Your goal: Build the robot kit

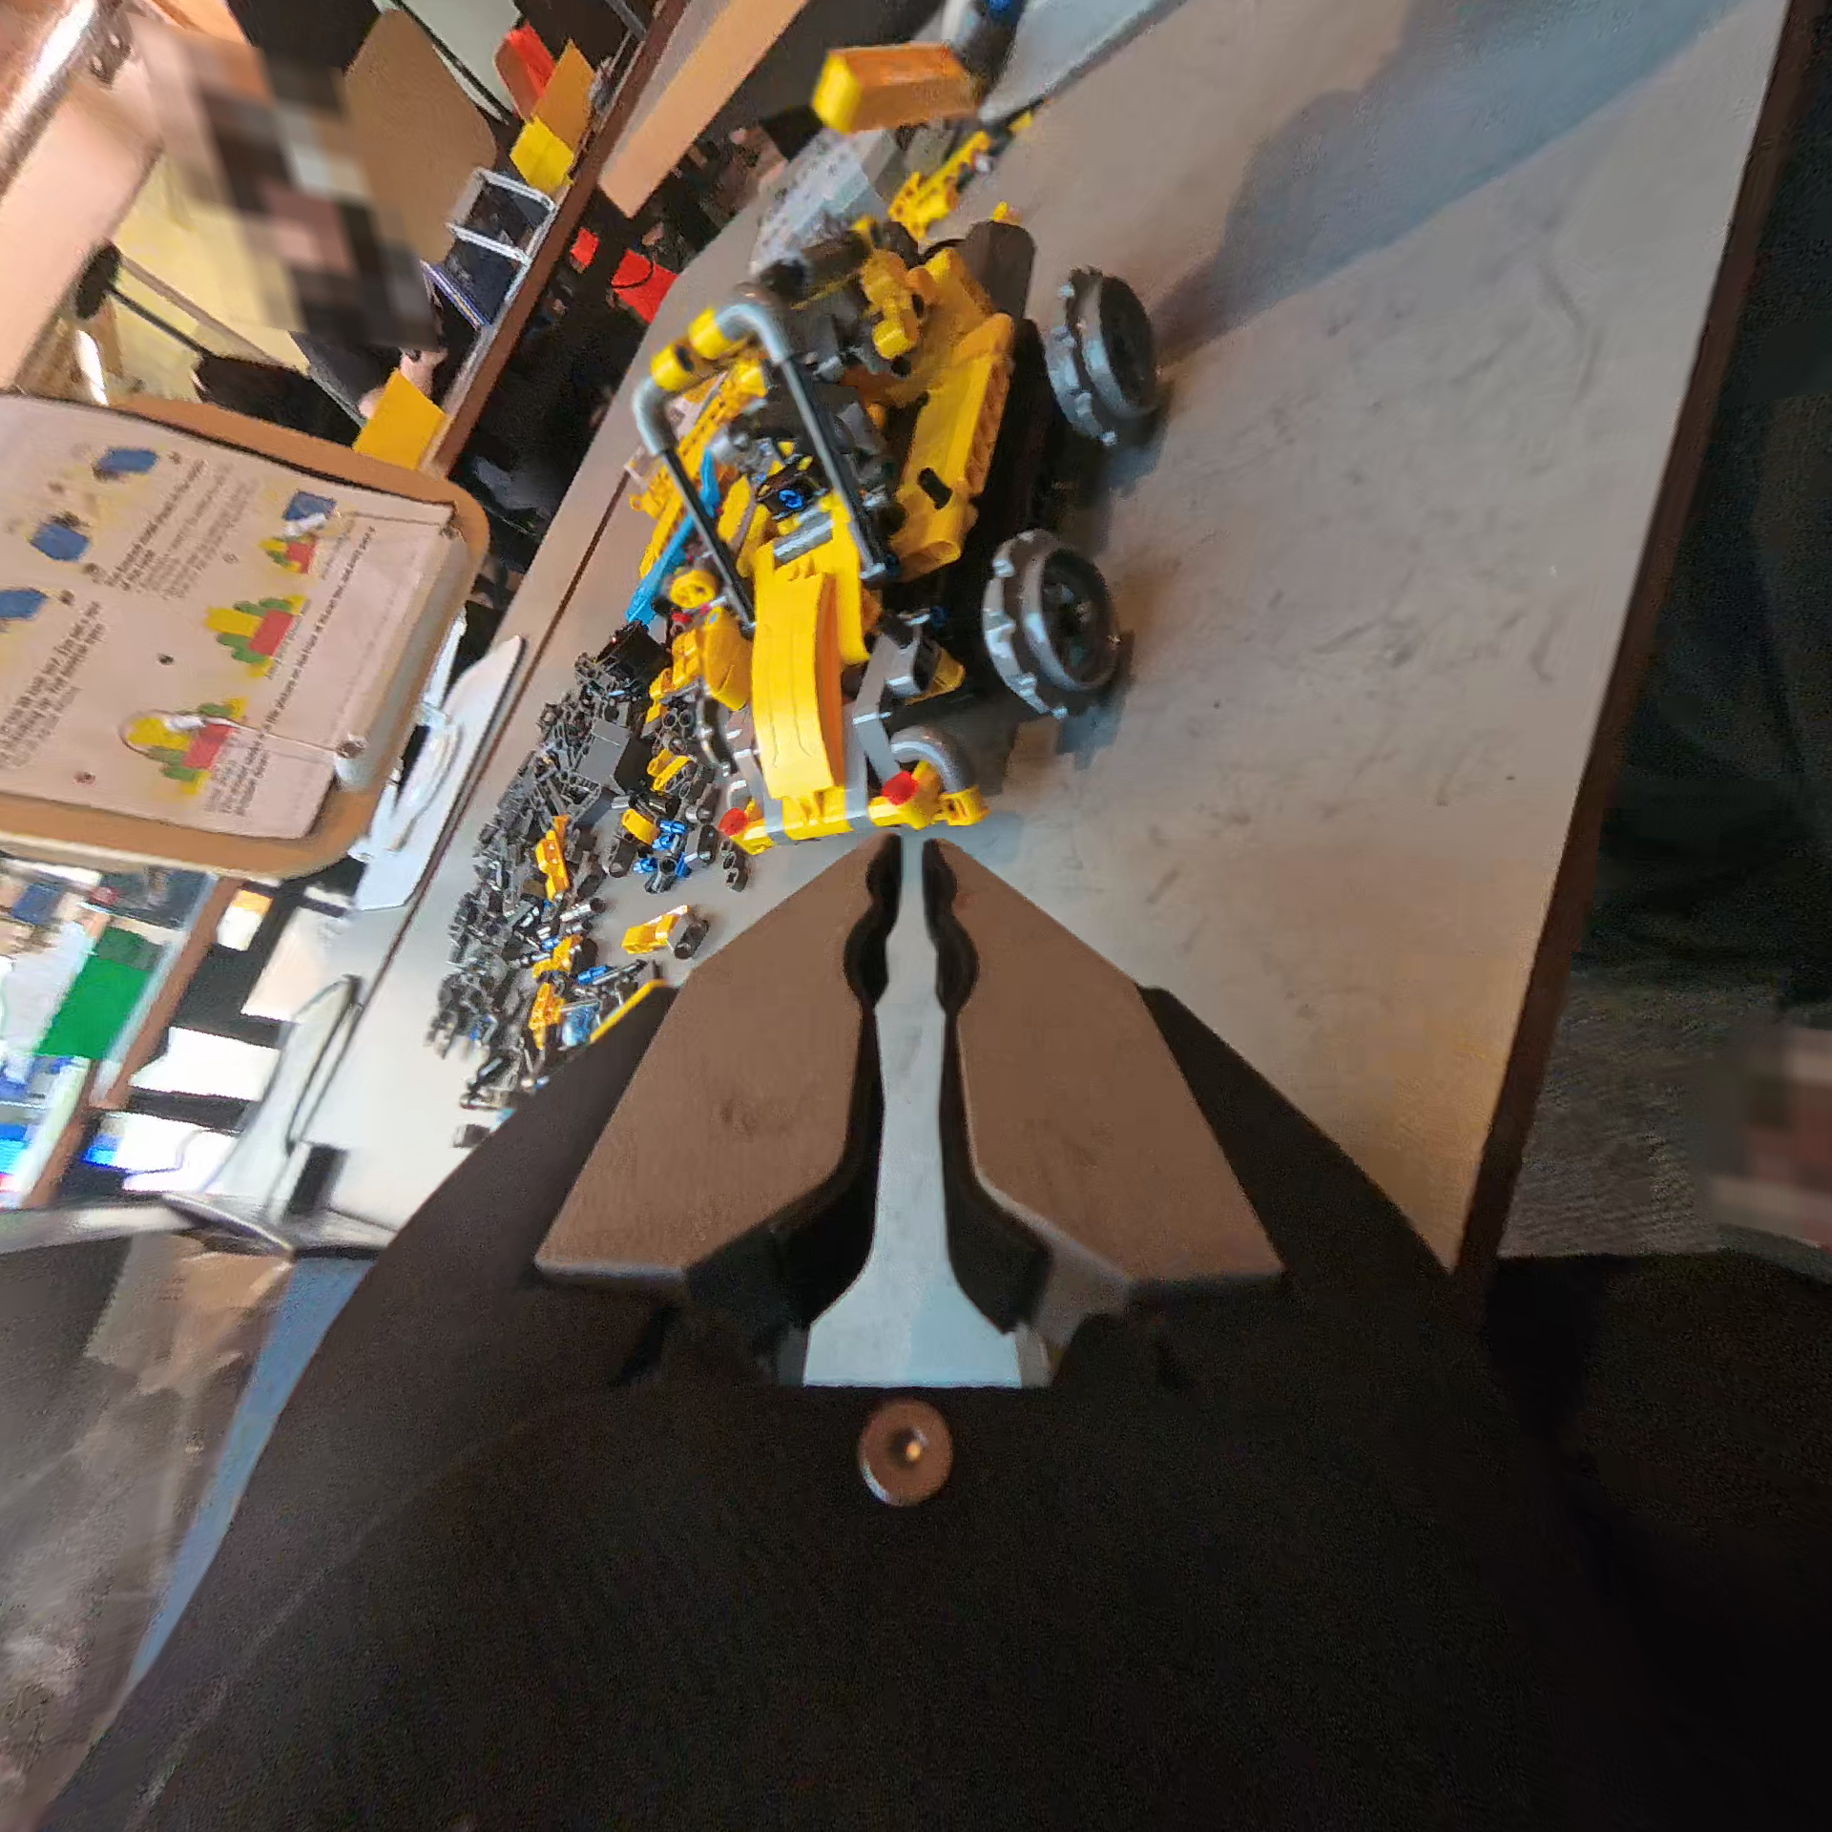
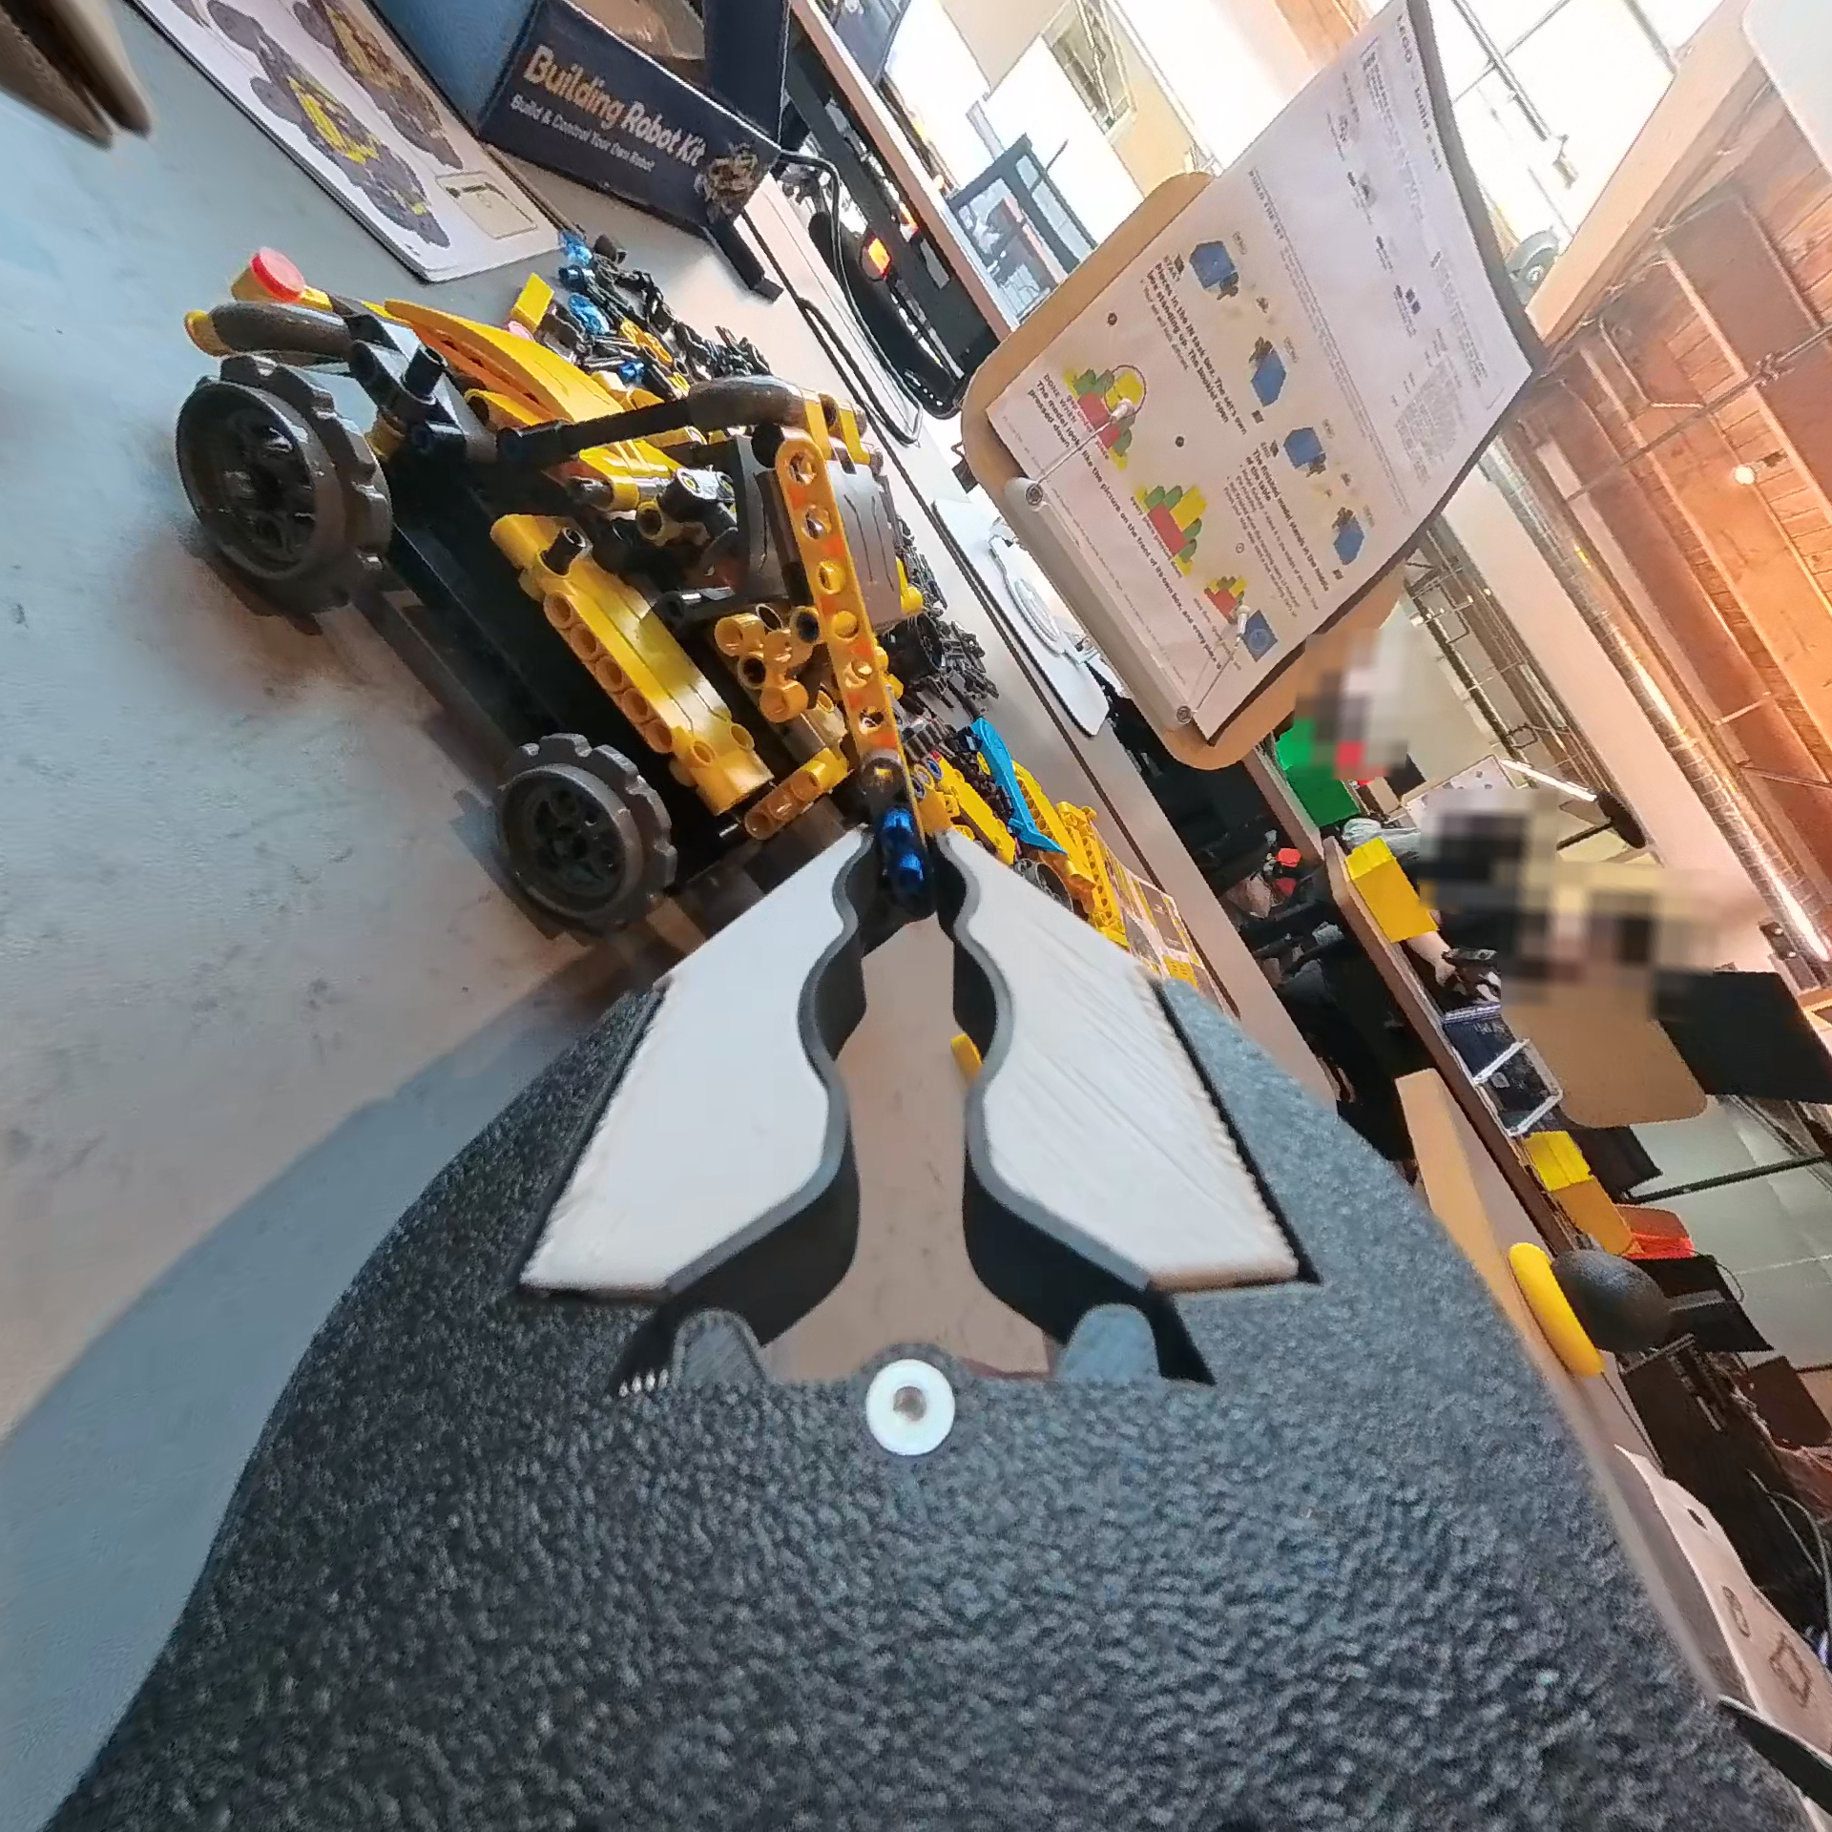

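Note:
A yellow and black brick-built car [image 1: 853, 515] with grey-rimmed wheels stands on the grey table [image 1: 1338, 595]. My left gripper [image 1: 910, 855] is shut with nothing between its fingertips. It hovers just short of the car's front bumper and its red stud [image 1: 900, 788]. In the right wrist view the car [image 2: 555, 555] lies ahead and to the left. My right gripper [image 2: 904, 872] is shut on a blue pin [image 2: 900, 855]. The pin sits at the lower end of a yellow holed beam [image 2: 838, 585] that rises over the car's rear.
A pile of small black, yellow and blue loose parts [image 1: 555, 892] lies left of the car, also in the right wrist view [image 2: 634, 317]. An instruction board on a stand [image 1: 198, 634] [image 2: 1249, 397] rises beside the table. A dark kit box [image 2: 615, 119] and a booklet [image 2: 347, 129] lie behind. The table edge [image 1: 1636, 694] runs along the right. My right fingertips sit around 20 cm from my left ones.

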